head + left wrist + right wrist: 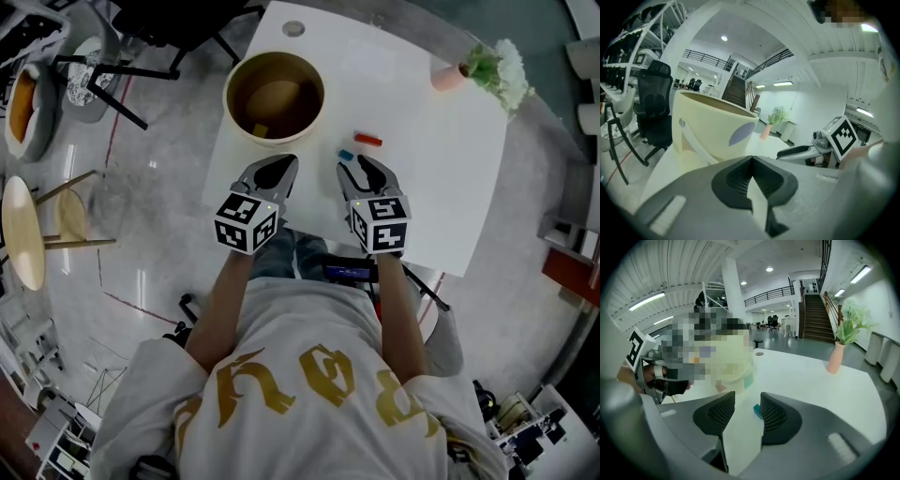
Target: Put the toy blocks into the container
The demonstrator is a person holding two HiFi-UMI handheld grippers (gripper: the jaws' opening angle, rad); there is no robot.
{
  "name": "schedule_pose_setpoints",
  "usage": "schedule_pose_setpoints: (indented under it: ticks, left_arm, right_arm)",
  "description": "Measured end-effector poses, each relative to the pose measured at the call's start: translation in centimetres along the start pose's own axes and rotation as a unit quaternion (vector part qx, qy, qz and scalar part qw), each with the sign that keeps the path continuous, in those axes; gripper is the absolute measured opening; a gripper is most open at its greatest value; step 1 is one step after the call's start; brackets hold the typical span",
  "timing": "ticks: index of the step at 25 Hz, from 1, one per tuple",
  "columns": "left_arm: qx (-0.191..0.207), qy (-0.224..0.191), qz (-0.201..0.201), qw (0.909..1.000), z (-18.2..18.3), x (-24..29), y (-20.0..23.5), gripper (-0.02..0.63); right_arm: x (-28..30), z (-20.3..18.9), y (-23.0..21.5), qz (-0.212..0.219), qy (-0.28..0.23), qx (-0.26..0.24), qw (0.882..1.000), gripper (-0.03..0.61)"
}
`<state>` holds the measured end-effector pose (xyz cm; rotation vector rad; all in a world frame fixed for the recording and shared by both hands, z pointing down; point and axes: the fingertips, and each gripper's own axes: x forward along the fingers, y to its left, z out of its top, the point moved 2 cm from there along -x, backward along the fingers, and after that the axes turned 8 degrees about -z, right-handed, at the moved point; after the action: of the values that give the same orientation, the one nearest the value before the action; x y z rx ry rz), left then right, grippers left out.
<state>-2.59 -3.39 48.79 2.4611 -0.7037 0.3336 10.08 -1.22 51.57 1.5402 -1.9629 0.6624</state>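
Your table [450,187] is plain white. The container [708,133] is cream outside with a pale lilac oval on it, brown inside, and there's a yellow block [260,128] in there. On the table you've got a red block [367,140] and a blue-teal block [345,155]. Your left gripper [277,167] and right gripper [364,167] are grey with black pads and black-and-white checker cubes. At the far right, a pink vase [447,77] holds green leaves. Your shirt [319,309] is white with gold print.
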Motion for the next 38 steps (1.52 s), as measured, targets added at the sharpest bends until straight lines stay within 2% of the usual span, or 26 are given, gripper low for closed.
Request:
schedule_pose_setpoints:
  ticks: [10, 20, 29, 38]
  left_arm:
    - [-0.016, 0.021, -0.002, 0.9997, -2.1, 0.8, 1.1, 0.000]
    - [-0.028, 0.037, -0.006, 0.9989, -3.6, 2.0, 1.5, 0.000]
    - [-0.034, 0.045, -0.009, 0.9984, -3.9, 2.9, 2.1, 0.000]
    - [-0.038, 0.050, -0.008, 0.9980, -4.2, 3.1, 2.2, 0.000]
  right_arm:
    - [2.3, -2.1, -1.0, -0.012, 0.041, -0.045, 0.998, 0.201]
    - [4.7, -3.5, -1.6, -0.003, 0.068, -0.062, 0.996, 0.199]
    - [5.8, -3.9, -1.4, 0.000, 0.075, -0.091, 0.993, 0.201]
    - [6.5, -4.5, -1.5, 0.004, 0.088, -0.094, 0.992, 0.196]
